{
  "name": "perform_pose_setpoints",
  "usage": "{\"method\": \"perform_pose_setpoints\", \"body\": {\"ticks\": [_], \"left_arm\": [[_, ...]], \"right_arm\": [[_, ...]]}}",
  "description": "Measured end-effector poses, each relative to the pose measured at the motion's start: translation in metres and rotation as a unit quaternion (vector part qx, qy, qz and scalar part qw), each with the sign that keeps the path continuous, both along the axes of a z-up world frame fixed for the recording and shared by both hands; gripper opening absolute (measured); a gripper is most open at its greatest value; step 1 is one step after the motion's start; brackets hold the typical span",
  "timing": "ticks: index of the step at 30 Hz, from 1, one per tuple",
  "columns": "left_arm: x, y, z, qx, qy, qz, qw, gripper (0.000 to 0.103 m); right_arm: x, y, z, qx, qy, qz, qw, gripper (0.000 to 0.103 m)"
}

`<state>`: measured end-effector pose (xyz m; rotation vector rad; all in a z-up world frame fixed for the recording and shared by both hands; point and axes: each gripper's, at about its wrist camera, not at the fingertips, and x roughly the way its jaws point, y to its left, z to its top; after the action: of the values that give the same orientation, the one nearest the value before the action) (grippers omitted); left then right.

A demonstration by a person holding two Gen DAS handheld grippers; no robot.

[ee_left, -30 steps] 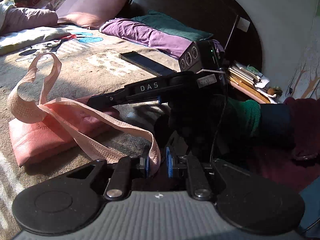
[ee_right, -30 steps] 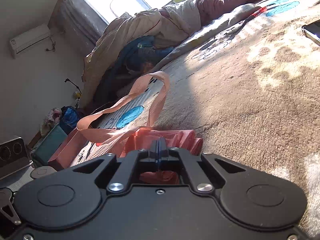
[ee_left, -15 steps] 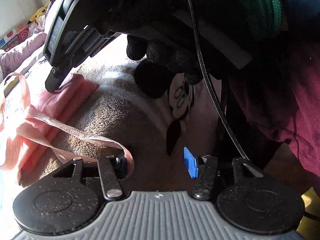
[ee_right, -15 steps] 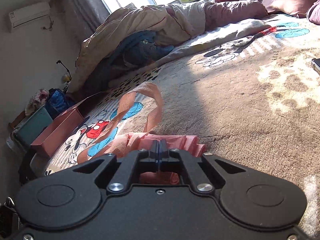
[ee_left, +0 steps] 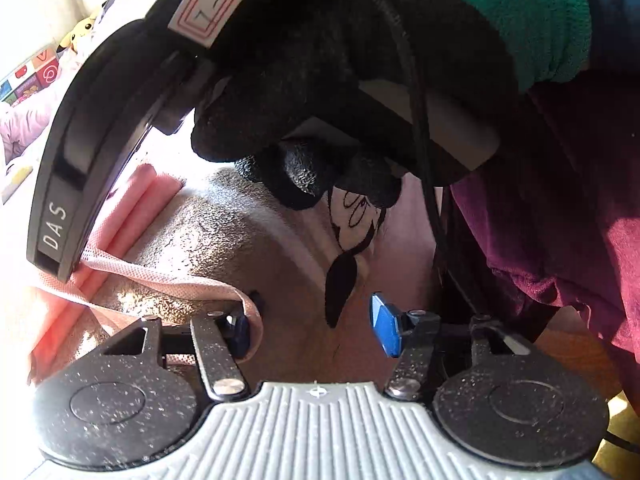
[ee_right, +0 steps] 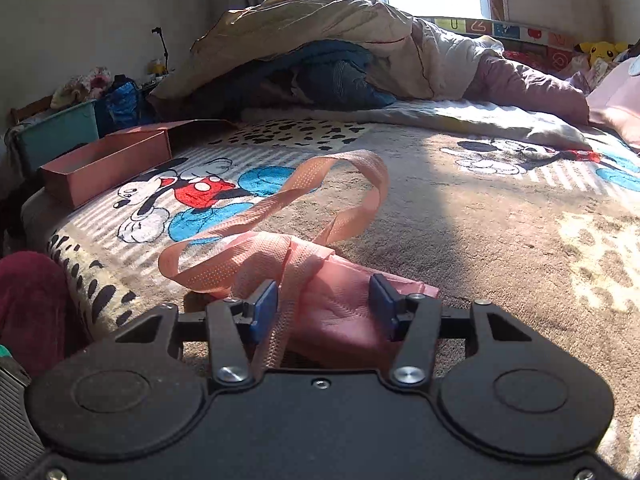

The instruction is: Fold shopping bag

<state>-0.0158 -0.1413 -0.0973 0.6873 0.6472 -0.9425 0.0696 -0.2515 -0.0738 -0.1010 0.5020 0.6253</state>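
The pink shopping bag [ee_right: 344, 304] lies folded small on the brown blanket, with one handle loop [ee_right: 320, 196] arching up behind it. My right gripper [ee_right: 323, 308] is open, its blue pads on either side of the bag, a handle strap running past the left pad. In the left wrist view the bag [ee_left: 132, 216] lies at left. My left gripper [ee_left: 316, 326] is open; a handle strap [ee_left: 180, 280] hangs around its left fingertip. The gloved right hand and its gripper body [ee_left: 80, 168] fill the top of this view.
A pink box [ee_right: 104, 164] sits at the bed's left edge. A heap of quilts [ee_right: 340, 52] lies behind. The Mickey Mouse blanket [ee_right: 500, 208] covers the bed. A maroon sleeve [ee_left: 560, 200] is at right in the left wrist view.
Both grippers have opened. The right one let go of the folded bag and turned left. The left one released the strap and swung down under the right hand.
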Motion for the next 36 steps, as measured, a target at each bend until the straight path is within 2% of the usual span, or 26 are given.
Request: {"method": "perform_pose_setpoints", "body": {"ticks": [6,9,11,15,18,21,26,30,36], "left_arm": [[-0.017,0.022,0.016,-0.003,-0.033,-0.017,0.9993,0.078],[-0.038,0.034,0.035,-0.031,-0.067,-0.015,0.9972,0.078],[-0.04,0.036,0.037,-0.028,-0.072,-0.014,0.9969,0.078],[-0.045,0.015,0.023,0.001,-0.074,-0.014,0.9972,0.079],[-0.047,-0.005,0.014,0.021,-0.088,-0.006,0.9959,0.079],[-0.054,-0.013,0.005,0.047,-0.103,-0.008,0.9936,0.081],[-0.053,-0.023,0.005,0.071,-0.092,0.001,0.9932,0.085],[-0.052,-0.029,0.01,0.079,-0.083,0.01,0.9934,0.092],[-0.061,-0.024,0.02,0.097,-0.094,-0.002,0.9908,0.093]], "right_arm": [[-0.002,-0.007,-0.004,0.004,-0.011,0.005,1.0,0.052],[-0.002,-0.009,-0.005,0.012,-0.013,0.004,1.0,0.052],[-0.002,-0.01,-0.005,0.019,-0.013,0.002,1.0,0.052],[0.008,-0.026,-0.004,0.106,0.032,-0.019,0.994,0.053],[0.012,-0.031,-0.004,0.134,0.052,-0.022,0.989,0.053],[0.006,-0.021,-0.001,0.102,0.036,-0.015,0.994,0.056],[0.0,-0.016,0.001,0.082,0.026,0.007,0.996,0.065],[-0.005,-0.01,0.001,0.047,0.009,0.015,0.999,0.067],[-0.008,0.003,-0.003,-0.016,-0.023,0.016,0.999,0.069]]}}
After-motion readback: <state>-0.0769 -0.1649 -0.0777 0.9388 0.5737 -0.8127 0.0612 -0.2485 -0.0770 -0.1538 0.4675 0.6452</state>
